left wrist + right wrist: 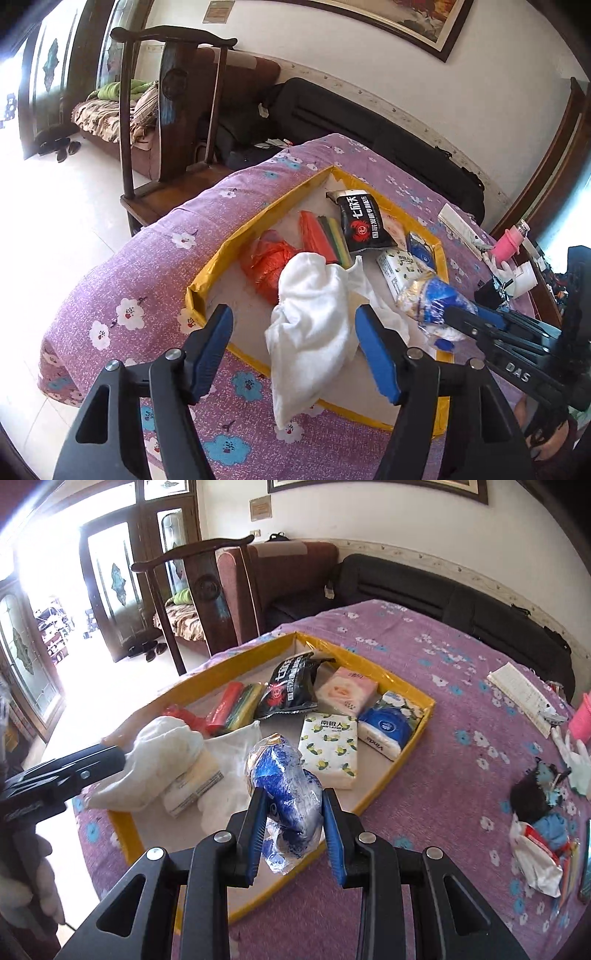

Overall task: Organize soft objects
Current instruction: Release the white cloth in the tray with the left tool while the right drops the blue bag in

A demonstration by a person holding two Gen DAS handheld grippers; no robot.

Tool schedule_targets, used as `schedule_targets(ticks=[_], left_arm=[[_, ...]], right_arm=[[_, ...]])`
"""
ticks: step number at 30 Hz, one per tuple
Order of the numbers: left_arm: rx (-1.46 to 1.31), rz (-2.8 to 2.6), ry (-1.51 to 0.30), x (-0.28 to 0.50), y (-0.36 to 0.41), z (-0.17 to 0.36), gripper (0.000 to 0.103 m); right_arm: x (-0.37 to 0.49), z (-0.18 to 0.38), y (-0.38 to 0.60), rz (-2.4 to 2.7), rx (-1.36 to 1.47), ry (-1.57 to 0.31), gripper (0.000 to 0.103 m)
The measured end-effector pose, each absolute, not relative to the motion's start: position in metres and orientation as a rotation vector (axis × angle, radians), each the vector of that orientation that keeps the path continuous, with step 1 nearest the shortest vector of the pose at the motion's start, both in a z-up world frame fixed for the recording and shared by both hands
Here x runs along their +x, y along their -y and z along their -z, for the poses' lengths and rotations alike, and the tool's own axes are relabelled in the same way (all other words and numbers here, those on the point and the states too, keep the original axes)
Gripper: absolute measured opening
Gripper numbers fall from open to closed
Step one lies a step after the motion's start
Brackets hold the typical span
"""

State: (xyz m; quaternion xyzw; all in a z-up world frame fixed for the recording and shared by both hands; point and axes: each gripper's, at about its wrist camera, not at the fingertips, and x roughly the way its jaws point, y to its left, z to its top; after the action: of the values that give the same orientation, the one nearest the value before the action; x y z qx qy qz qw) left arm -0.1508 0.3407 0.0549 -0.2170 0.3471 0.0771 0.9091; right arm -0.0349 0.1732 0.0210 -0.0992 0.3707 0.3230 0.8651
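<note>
A yellow-rimmed tray (258, 214) (413, 734) lies on the purple flowered cloth. My left gripper (293, 341) is open around a white towel (314, 321) that drapes over the tray's near rim; the towel also shows in the right wrist view (162, 753). My right gripper (293, 825) (465, 315) is shut on a blue-and-white plastic-wrapped pack (286, 786) (428, 295), held over the tray's near side. In the tray lie an orange bag (269, 266), a red and green roll (232, 705), a black pouch (291, 686) and tissue packs (328, 746).
A dark wooden chair (173, 110) stands past the table's far left. A white box (521, 698), a pink cup (581, 720), gloves and a pile of small packets (543, 834) lie on the cloth at right. A black sofa (424, 587) runs along the wall.
</note>
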Motion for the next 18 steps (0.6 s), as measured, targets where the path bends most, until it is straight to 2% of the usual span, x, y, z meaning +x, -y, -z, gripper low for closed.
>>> schedule_targets(ticks=[8,9,12,14,18], left_arm=[[-0.425,-0.15,-0.71,-0.153,-0.329,-0.058,0.07],[-0.422,-0.148,-0.712,-0.154,-0.327,-0.059,0.07],[-0.409,-0.138,-0.71,-0.16,-0.321,-0.065,0.07],[-0.387,-0.135,-0.701,-0.166,-0.316,-0.071,0.07],[-0.351,-0.103,-0.66,-0.183,-0.299,-0.087,0.071]], right_arm=[[-0.008,-0.007,-0.189,-0.641,-0.188,-0.818,0.033],[-0.006,-0.008,-0.19,-0.641,-0.188,-0.812,0.036],[-0.006,-0.014,-0.183,-0.66,-0.143,-0.815,0.052],[-0.012,-0.024,-0.165,-0.681,-0.083,-0.795,0.066],[-0.044,-0.052,-0.111,-0.645,-0.006,-0.702,0.07]])
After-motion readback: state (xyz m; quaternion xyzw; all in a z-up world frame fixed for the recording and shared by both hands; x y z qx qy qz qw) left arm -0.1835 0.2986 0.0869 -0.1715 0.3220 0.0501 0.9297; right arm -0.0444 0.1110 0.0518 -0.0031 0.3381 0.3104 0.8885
